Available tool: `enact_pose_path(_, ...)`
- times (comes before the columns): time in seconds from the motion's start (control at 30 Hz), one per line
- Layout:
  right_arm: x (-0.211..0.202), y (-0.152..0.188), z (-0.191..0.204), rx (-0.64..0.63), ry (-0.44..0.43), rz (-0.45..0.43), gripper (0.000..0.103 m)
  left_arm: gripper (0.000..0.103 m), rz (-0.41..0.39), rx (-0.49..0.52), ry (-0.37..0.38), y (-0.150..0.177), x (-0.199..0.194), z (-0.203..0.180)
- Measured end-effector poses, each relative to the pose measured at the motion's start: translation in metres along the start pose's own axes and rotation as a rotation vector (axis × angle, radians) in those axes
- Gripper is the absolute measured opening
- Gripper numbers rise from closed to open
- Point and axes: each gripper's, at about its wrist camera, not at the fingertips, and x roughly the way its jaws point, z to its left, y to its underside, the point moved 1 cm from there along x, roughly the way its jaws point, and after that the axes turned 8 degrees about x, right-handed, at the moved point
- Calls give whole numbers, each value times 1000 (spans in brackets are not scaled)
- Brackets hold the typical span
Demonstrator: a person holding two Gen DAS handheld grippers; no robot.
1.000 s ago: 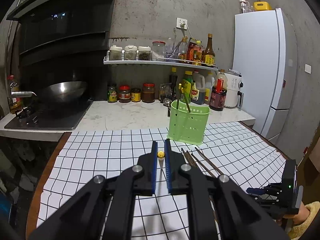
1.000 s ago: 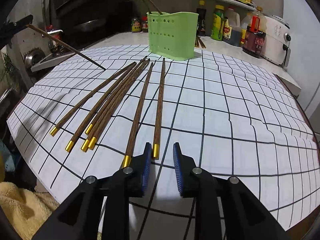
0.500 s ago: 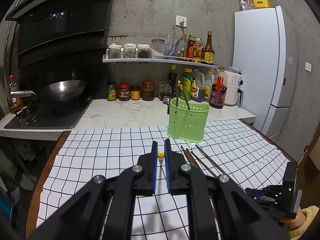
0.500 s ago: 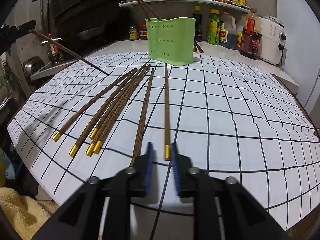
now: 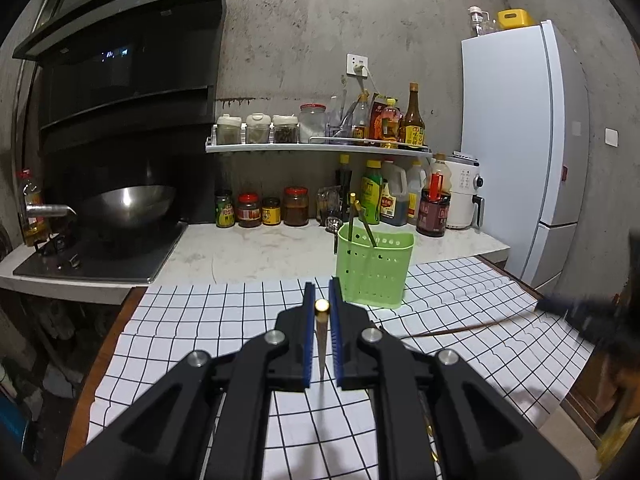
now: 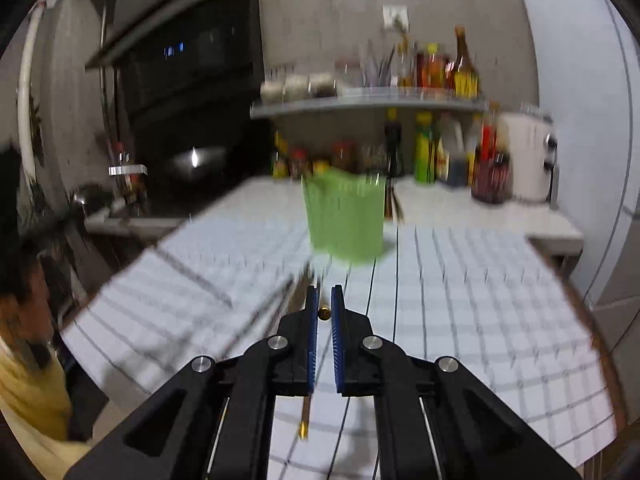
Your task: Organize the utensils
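Fingers (image 5: 306, 332) of the left gripper (image 5: 322, 306) pinch a gold-capped chopstick (image 5: 321, 305) short of the green basket (image 5: 374, 270) — right gripper (image 6: 325, 312), blurred, clamps another chopstick (image 6: 323, 313) above the checked cloth (image 6: 480, 300) — carrying step; next, tip both into the basket.

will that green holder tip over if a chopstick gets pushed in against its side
Possibly. The holder looks like thin, perforated plastic, so probably light. It stands taller than wide on the cloth, with two chopsticks inside, so a sideways push may slide or tip it.
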Motion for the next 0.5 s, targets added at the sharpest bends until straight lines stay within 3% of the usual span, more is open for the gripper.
enact_pose_path(0.3,20,-66,8,-47,34,-30,7,7,-8,26,26,-11,4,1)
enact_pose_path(0.5,41,-81,5,-48,37,-10,7,7,25,52,68,-20,22,-3)
